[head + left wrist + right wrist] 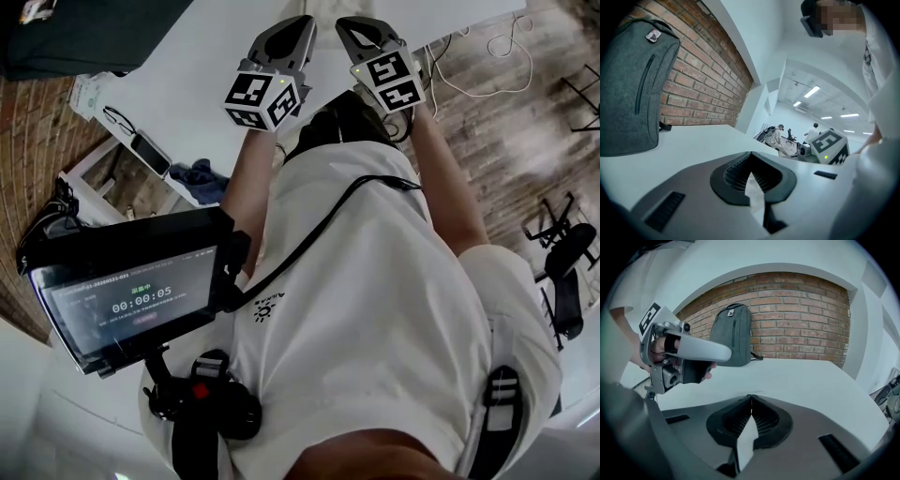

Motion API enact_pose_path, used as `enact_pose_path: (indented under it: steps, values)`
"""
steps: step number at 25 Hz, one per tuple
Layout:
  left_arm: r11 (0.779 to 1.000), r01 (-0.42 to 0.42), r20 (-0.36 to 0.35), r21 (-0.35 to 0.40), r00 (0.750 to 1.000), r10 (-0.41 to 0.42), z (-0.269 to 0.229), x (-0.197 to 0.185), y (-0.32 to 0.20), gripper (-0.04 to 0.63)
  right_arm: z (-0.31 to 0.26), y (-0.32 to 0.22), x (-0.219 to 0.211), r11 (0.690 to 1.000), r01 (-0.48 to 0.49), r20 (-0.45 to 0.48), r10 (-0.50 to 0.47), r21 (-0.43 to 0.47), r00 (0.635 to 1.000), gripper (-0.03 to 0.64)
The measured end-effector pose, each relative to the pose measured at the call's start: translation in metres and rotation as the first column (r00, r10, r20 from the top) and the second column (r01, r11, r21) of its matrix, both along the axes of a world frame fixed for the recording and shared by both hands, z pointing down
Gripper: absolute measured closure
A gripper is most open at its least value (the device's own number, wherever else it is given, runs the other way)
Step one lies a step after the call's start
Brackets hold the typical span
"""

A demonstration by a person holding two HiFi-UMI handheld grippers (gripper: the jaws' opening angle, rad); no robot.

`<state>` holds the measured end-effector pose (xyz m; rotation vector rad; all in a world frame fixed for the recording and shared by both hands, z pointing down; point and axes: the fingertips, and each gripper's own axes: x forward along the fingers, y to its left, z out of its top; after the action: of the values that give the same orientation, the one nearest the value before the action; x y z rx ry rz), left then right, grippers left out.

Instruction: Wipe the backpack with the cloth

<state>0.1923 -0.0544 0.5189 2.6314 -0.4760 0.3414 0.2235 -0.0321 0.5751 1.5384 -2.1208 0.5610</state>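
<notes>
A grey backpack [732, 336] stands upright on the white table [806, 380], leaning against the brick wall; it fills the left of the left gripper view [633, 89]. A crumpled blue cloth [199, 176] lies low at the left, off the table top. My left gripper [751, 153] is shut with nothing between its jaws, well short of the backpack. My right gripper [751, 396] is shut and empty too. Both are held side by side over the table's near edge, the left gripper [298, 21] and the right gripper [356, 22].
A recording monitor [131, 295] hangs at my chest. Glasses and a phone [150, 155] lie on a small stand at the left. Cables [487, 56] trail on the floor at the right, near a black chair [562, 253]. People [776, 136] stand far off.
</notes>
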Motion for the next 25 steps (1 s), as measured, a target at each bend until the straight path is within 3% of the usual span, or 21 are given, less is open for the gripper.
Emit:
enact_pose_path:
  steps: [3, 8, 18, 22, 25]
  values:
    - [1.000, 0.011, 0.017, -0.009, 1.000, -0.011, 0.008, -0.003, -0.003, 0.595, 0.017, 0.000, -0.004, 0.998, 0.044, -0.013, -0.045, -0.036, 0.999, 0.607]
    - [1.000, -0.027, 0.062, -0.005, 0.998, 0.027, 0.024, 0.005, -0.001, 0.594, 0.028, -0.003, -0.003, 0.994, 0.086, -0.043, -0.088, -0.064, 0.995, 0.541]
    - [0.999, -0.043, 0.053, -0.015, 0.998, 0.044, 0.025, 0.020, 0.000, 0.594, 0.052, -0.004, -0.005, 0.969, 0.205, -0.100, -0.219, -0.139, 0.971, 0.330]
    - [0.999, -0.029, 0.055, -0.018, 0.998, 0.030, 0.025, 0.016, -0.003, 0.594, 0.060, -0.006, -0.003, 0.963, 0.210, -0.117, -0.231, -0.169, 0.966, 0.312]
    - [1.000, -0.014, 0.052, -0.020, 0.999, 0.015, 0.024, 0.014, -0.006, 0.595, 0.071, -0.003, -0.006, 0.939, 0.258, -0.166, -0.298, -0.227, 0.940, 0.311]
